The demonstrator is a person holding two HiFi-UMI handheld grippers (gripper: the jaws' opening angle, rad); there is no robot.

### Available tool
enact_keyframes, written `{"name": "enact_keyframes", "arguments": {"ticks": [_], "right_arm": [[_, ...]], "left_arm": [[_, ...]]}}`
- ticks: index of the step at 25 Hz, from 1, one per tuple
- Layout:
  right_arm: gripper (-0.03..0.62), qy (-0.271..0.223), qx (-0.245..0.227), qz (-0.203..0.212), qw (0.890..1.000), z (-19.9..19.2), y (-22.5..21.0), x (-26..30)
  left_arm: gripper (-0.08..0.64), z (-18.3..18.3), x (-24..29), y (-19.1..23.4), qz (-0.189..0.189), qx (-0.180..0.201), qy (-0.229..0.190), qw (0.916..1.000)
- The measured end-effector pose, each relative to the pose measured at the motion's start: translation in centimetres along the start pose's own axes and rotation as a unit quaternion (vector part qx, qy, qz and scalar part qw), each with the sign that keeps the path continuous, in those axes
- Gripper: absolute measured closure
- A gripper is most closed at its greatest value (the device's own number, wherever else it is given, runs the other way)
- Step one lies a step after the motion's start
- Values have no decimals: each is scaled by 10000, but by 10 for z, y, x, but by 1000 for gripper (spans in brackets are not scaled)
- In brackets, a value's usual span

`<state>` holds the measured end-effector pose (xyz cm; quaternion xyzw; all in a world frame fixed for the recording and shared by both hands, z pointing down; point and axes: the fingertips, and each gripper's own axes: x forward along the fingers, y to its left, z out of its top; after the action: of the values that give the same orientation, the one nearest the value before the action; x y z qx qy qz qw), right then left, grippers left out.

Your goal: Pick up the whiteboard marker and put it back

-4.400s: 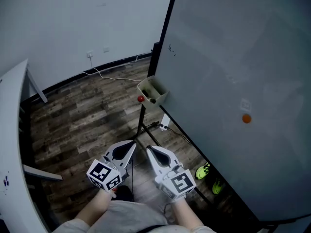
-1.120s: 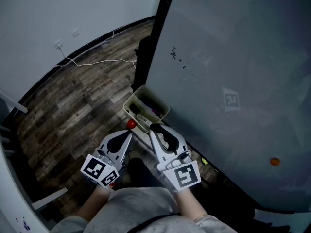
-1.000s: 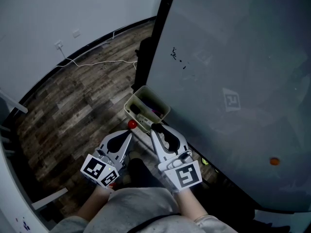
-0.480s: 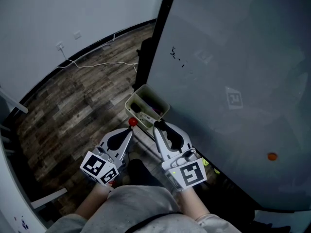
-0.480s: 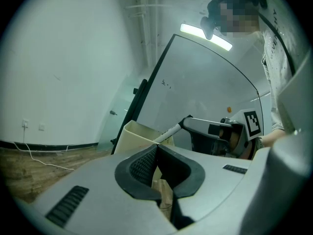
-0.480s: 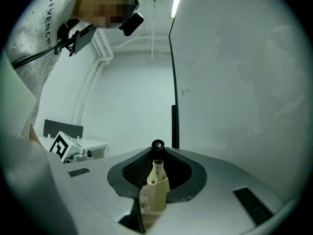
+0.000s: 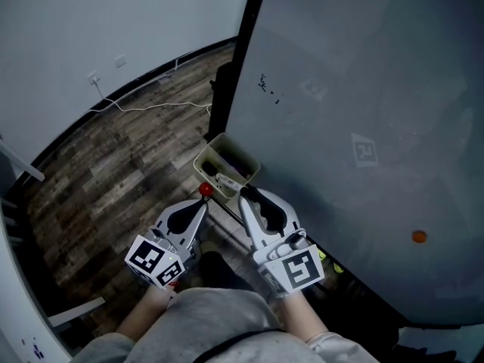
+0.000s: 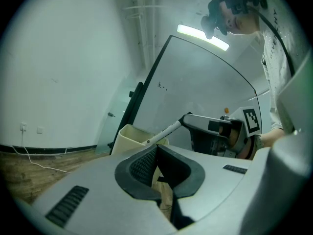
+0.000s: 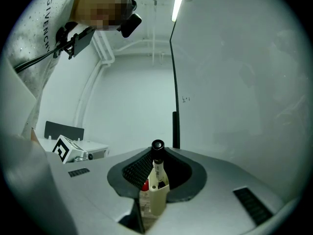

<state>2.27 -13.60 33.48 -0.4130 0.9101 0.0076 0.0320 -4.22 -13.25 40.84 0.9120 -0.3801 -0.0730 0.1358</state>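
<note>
Right tongs (image 7: 244, 196) grip the whiteboard marker (image 8: 164, 132), its long axis running forward along the jaws. Its tip reaches the beige holder bin (image 7: 203, 166) just ahead. Left tongs (image 7: 199, 206) closed, empty, beside.

I record an office or classroom: freestanding whiteboard (image 7: 363, 89) (pen tray (image 7: 204, 159) attached), wood-plank floor (image 7: 113, 165), bare white walls (image 7: 91, 21).

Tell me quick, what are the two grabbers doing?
Left gripper: closed, empty.
Right gripper: closed, holding the whiteboard marker.
</note>
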Motion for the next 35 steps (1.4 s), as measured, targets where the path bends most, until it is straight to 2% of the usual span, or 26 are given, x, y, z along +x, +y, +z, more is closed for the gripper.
{"name": "enact_keyframes", "arguments": {"ticks": [35], "right_arm": [[514,-346,-215,-77,9991,43,5,-9]], "left_arm": [[545,23,-6,-5,-64,95,-265,9996]]}}
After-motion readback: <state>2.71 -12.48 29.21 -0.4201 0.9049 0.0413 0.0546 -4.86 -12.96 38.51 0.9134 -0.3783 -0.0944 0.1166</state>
